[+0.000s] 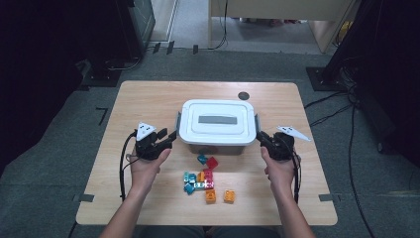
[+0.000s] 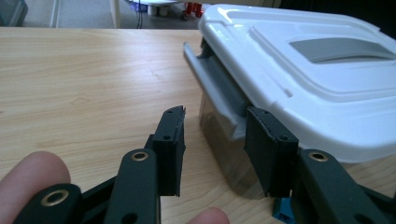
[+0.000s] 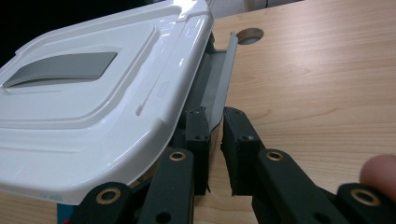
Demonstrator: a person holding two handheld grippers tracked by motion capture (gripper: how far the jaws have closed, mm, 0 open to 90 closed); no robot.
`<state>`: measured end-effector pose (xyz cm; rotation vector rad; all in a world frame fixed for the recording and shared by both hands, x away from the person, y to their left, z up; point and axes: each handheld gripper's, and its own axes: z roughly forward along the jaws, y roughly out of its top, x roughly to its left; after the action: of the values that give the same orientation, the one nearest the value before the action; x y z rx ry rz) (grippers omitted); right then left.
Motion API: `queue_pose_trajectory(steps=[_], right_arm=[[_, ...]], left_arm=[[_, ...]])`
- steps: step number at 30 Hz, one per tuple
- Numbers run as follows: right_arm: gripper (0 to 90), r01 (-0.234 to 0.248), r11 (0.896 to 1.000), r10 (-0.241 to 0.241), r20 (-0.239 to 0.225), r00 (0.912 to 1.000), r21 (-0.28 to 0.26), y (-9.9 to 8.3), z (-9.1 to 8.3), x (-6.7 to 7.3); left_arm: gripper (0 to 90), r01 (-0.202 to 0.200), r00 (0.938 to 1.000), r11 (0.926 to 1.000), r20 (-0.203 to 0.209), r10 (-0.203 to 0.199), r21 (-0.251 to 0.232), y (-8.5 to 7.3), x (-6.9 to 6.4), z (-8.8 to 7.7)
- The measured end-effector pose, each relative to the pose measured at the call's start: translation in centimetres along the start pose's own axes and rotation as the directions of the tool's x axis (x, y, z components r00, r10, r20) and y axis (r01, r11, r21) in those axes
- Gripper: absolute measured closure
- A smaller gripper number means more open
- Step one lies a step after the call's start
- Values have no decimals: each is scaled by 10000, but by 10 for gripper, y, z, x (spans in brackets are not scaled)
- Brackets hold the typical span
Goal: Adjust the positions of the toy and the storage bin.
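A clear storage box with a white lid (image 1: 218,121) stands mid-table, with a grey latch on each side. My left gripper (image 1: 171,136) is at the left latch (image 1: 178,126). In the left gripper view the jaws (image 2: 215,114) stand apart around the near end of that latch (image 2: 215,84), and the left pad is clear of it. My right gripper (image 1: 261,137) is at the right latch (image 1: 257,128). In the right gripper view its jaws (image 3: 215,112) are shut on the lower end of this latch (image 3: 222,79), beside the lid (image 3: 93,107).
Several small coloured blocks (image 1: 203,181) lie in front of the box, with two orange ones (image 1: 229,196) nearest the person. A blue and a red block (image 1: 208,161) sit close to the box's front wall. A round hole (image 1: 243,95) marks the wooden table (image 1: 148,99) behind the box.
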<state>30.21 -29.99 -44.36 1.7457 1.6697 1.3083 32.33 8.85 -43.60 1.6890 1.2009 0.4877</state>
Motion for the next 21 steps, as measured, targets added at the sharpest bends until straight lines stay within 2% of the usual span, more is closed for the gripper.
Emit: queue_pose_trajectory(steps=[2,5,9,12,14,19,21], right_arm=[[822,-34,10000,34,-75,10000,29,0,1,2],[821,23,10000,-23,-53,10000,23,0,3,5],[792,-31,10000,32,137,9999,-60,-1,6,8],[818,-96,9999,99,239,9997,-128,-1,7,10],[824,-189,9998,192,223,9996,-108,-1,8,11],[843,-1032,9946,1034,-166,9945,75,0,8,9],[843,-952,9954,952,-181,9953,58,-1,8,11]], left_arm=[[591,-14,10000,10000,-71,15,81,0,0,2],[595,48,9992,9997,-391,-39,227,-2,0,8],[640,145,9984,9999,-551,-140,90,-2,1,13],[688,108,9991,9999,-417,-109,-19,-2,1,16],[770,126,9997,9999,-227,-126,17,-1,2,17],[790,413,9991,9991,-34,-412,108,0,7,15],[792,483,9988,9987,8,-483,159,0,9,13]])
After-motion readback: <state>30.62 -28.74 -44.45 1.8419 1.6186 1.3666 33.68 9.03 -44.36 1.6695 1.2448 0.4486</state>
